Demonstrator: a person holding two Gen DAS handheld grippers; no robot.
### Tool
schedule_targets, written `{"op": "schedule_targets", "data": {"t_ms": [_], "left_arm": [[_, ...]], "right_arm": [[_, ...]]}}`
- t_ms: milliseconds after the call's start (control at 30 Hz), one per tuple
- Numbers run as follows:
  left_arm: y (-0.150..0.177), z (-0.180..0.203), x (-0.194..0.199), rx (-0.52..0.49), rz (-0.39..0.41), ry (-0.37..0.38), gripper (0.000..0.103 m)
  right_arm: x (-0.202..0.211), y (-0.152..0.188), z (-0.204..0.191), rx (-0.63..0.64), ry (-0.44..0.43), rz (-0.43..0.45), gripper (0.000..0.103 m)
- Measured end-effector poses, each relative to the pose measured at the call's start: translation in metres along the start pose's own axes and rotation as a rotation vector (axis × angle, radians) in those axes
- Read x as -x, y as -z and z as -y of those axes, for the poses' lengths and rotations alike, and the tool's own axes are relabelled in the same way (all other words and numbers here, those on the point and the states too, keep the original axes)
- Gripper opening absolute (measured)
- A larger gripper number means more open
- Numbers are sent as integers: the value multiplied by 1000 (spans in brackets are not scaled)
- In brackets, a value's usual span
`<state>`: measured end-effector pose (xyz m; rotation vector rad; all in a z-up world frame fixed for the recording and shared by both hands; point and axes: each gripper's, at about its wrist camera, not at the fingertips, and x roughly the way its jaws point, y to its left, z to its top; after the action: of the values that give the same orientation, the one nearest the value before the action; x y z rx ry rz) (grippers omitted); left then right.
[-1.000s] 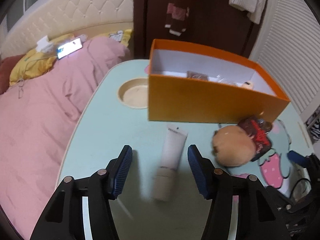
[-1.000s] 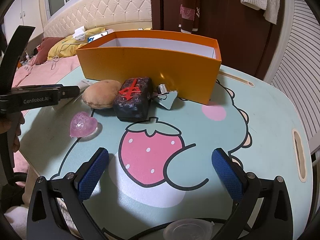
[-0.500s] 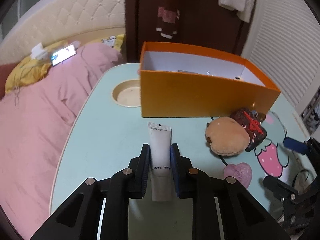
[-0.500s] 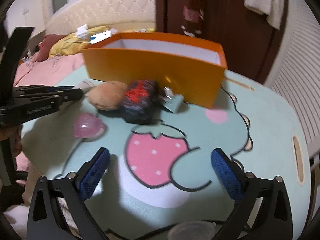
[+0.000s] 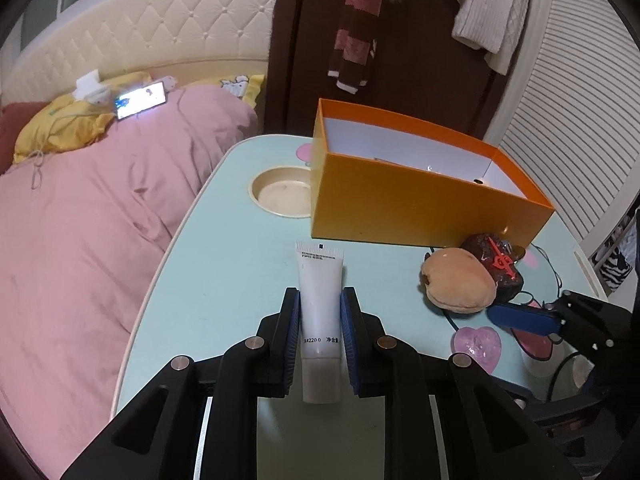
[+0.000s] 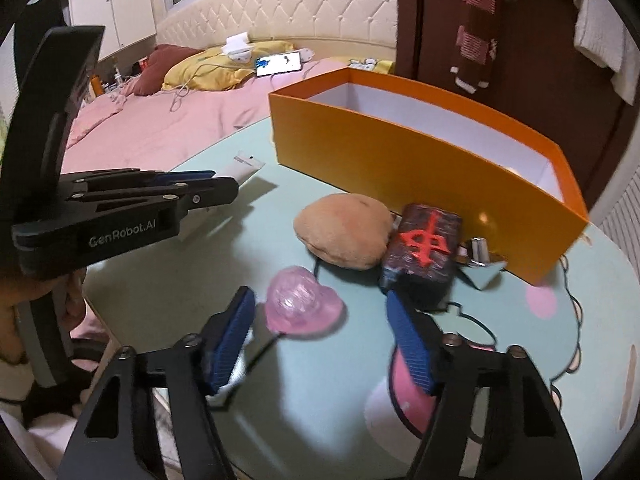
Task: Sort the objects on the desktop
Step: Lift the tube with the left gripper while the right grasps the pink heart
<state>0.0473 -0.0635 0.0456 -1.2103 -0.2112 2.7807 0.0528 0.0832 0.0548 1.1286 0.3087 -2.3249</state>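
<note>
A white tube (image 5: 320, 276) is clamped between the blue pads of my left gripper (image 5: 320, 294), which is shut on it over the mint table (image 5: 224, 264). The same gripper shows from the side in the right wrist view (image 6: 216, 188), with the tube's crimped end (image 6: 248, 162) poking out. My right gripper (image 6: 318, 296) straddles a pink heart (image 6: 304, 304). Its jaws are closing, and the pads stand clear of the heart on both sides. Beyond lie a tan plush bun (image 6: 344, 236) and a dark block with a red character (image 6: 424, 248).
An open orange box (image 6: 400, 152) stands at the back of the table, with a small shiny clip (image 6: 480, 256) at its foot. A round cup recess (image 5: 280, 196) sits left of the box. A pink bed (image 5: 80, 240) borders the table's left edge.
My left gripper went from open around the tube to shut on it. The right gripper swung left across the table to the pink heart, and its jaws have narrowed.
</note>
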Motion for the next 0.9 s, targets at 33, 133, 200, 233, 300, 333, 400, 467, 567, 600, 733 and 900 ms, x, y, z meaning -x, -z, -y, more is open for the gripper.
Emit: {"op": "schedule_targets", "data": {"t_ms": [33, 133, 200, 233, 300, 333, 400, 467, 567, 600, 733, 900], "left_arm": [[0, 0, -1, 1, -1, 2, 19], [2, 0, -2, 3, -5, 9, 19], [2, 0, -2, 4, -5, 14, 19], [2, 1, -3, 3, -4, 16, 19], [2, 2, -1, 3, -1, 21, 19], [1, 3, 0, 3, 3, 25, 19], [0, 3, 3, 3, 11, 30, 19], [-2, 5, 7, 2, 21, 34, 19], [-5, 7, 12, 3, 31, 45, 19], [-6, 7, 13, 1, 32, 48, 19], [-10, 11, 15, -8, 36, 54, 19], [-19, 16, 21, -14, 49, 75, 19]], "right_arm": [[-2, -1, -2, 8, 5, -2, 60], [-3, -3, -9, 28, -5, 7, 41], [-2, -1, -13, 46, 4, 17, 39], [-1, 1, -14, 52, 9, 22, 39], [1, 2, -14, 52, 12, 27, 39], [2, 1, -13, 51, 13, 32, 39], [5, 1, -12, 47, 15, 43, 39], [8, 0, -11, 45, 17, 54, 39], [18, -1, -12, 50, 20, 82, 39], [20, -1, -12, 48, 21, 89, 39], [28, -4, -6, 22, 17, 111, 39], [37, -10, 8, -36, 3, 133, 39]]}}
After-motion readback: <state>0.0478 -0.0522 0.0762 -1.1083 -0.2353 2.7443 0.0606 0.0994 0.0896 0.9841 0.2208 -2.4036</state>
